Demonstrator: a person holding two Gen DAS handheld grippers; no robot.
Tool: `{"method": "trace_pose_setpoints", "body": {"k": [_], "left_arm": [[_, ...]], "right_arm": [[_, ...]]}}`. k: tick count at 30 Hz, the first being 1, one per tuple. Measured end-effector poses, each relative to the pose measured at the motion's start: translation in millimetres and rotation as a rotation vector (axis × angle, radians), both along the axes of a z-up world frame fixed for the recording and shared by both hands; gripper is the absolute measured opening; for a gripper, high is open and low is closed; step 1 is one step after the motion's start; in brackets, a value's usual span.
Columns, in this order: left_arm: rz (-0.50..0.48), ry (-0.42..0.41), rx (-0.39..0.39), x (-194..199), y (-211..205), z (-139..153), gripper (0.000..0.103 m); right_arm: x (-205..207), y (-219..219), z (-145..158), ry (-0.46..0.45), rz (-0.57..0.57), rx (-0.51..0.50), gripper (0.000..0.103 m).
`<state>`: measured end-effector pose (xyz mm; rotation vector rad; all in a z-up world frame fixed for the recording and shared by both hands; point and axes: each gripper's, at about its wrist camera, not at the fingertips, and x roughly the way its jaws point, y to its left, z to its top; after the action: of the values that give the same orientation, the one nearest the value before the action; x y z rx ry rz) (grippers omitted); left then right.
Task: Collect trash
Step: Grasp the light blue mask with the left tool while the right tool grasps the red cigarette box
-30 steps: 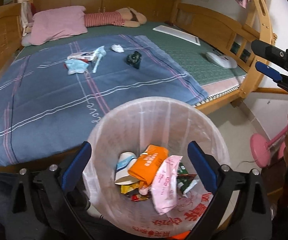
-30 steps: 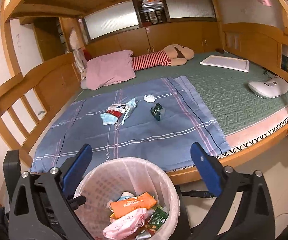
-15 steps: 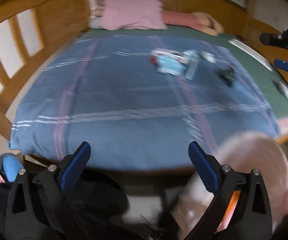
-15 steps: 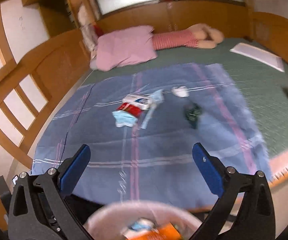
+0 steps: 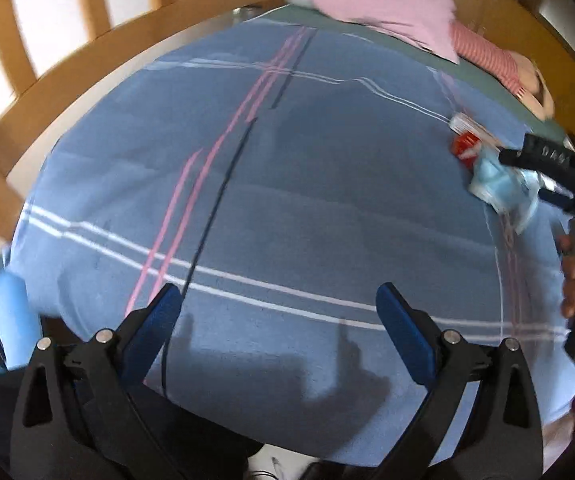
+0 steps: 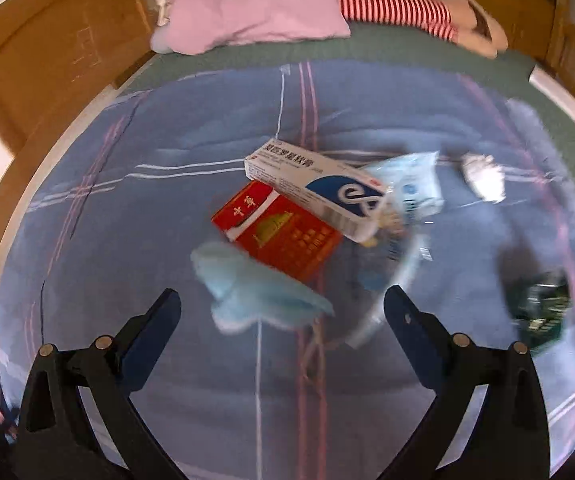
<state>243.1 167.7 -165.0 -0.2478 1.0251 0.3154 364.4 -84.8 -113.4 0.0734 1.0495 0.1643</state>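
Blue blanket [image 6: 167, 216] below, both the left gripper [image 5: 277, 314] and right gripper [image 6: 281, 316] spread wide, empty

Left wrist camera looks down across the blue blanket [image 5: 287, 184] from the bed's near edge, litter far off at its right. Right wrist camera hangs close above that same litter (red box [image 6: 283, 236], white box [image 6: 315, 188]), facing the pink pillow [image 6: 255, 4] both views share.

Red box [image 6: 283, 236], white box [image 6: 315, 188] across it, blue mask [image 6: 255, 292], clear wrapper [image 6: 411, 196] clustered on blue blanket [image 6: 167, 200].
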Motion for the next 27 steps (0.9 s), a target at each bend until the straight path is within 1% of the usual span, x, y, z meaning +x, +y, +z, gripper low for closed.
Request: {"method": "trace_pose_setpoints", "body": {"k": [1,2,3,4,6,7,8,9,10,11,12,13,14,15,16,17,18,20,21,22,24,26,27], "left_arm": [[0.011,0.004,0.000,0,2,-1,0.098],[0.022,0.008,0.000,1,4,-2,0.098],[0.036,0.013,-0.002,1,7,-2,0.098],[0.050,0.014,-0.007,-1,9,-2,0.098],[0.084,0.005,-0.036,-4,17,-1,0.098],[0.095,0.000,-0.048,-6,19,-1,0.098],[0.108,-0.007,-0.060,-9,21,-1,0.098],[0.125,-0.016,-0.076,-12,25,0,0.098],[0.132,-0.019,-0.085,-13,26,0,0.098],[0.136,-0.019,-0.091,-13,27,-1,0.098],[0.140,-0.014,-0.099,-13,29,-3,0.098],[0.142,-0.005,-0.112,-12,31,-5,0.098],[0.144,-0.001,-0.125,-13,32,-7,0.098],[0.147,0.004,-0.145,-13,33,-9,0.098],[0.148,0.007,-0.163,-12,35,-10,0.098],[0.146,0.010,-0.177,-12,34,-11,0.098],[0.145,0.010,-0.179,-12,33,-12,0.098],[0.138,0.004,-0.162,-12,31,-11,0.098],[0.134,0.003,-0.148,-12,29,-10,0.098],[0.133,0.005,-0.146,-11,28,-10,0.098],[0.136,0.009,-0.160,-10,28,-11,0.098],[0.146,0.013,-0.184,-10,30,-14,0.098],[0.151,0.014,-0.191,-9,29,-14,0.098]], "right_arm": [[6,3,-6,0.009,0.000,0.005,0.098],[10,7,-11,0.020,0.010,0.015,0.095],[13,10,-17,0.044,0.028,0.047,0.074],[14,11,-23,0.085,0.041,0.095,0.045],[11,14,-28,0.145,0.058,0.190,0.028],[5,19,-30,0.176,0.089,0.255,0.023],[-3,28,-29,0.206,0.137,0.310,0.023],[-13,40,-27,0.234,0.204,0.368,0.022],[-18,47,-25,0.251,0.250,0.406,0.023],[-28,60,-20,0.279,0.332,0.442,0.026],[-36,71,-12,0.287,0.398,0.421,0.044],[-39,76,-7,0.272,0.416,0.388,0.072],[-40,76,5,0.207,0.413,0.322,0.080],[-38,74,12,0.156,0.404,0.289,0.083],[-30,69,20,0.091,0.381,0.251,0.083],[-18,61,24,0.040,0.328,0.217,0.083],[0,51,22,0.000,0.246,0.159,0.083],[30,39,8,0.007,0.151,0.079,0.083],[41,36,0,0.023,0.121,0.047,0.083],[57,31,-14,0.050,0.079,-0.011,0.083],[67,28,-32,0.086,0.068,-0.056,0.083],[71,27,-44,0.118,0.084,-0.049,0.083],[69,28,-49,0.133,0.105,-0.020,0.083]]}}
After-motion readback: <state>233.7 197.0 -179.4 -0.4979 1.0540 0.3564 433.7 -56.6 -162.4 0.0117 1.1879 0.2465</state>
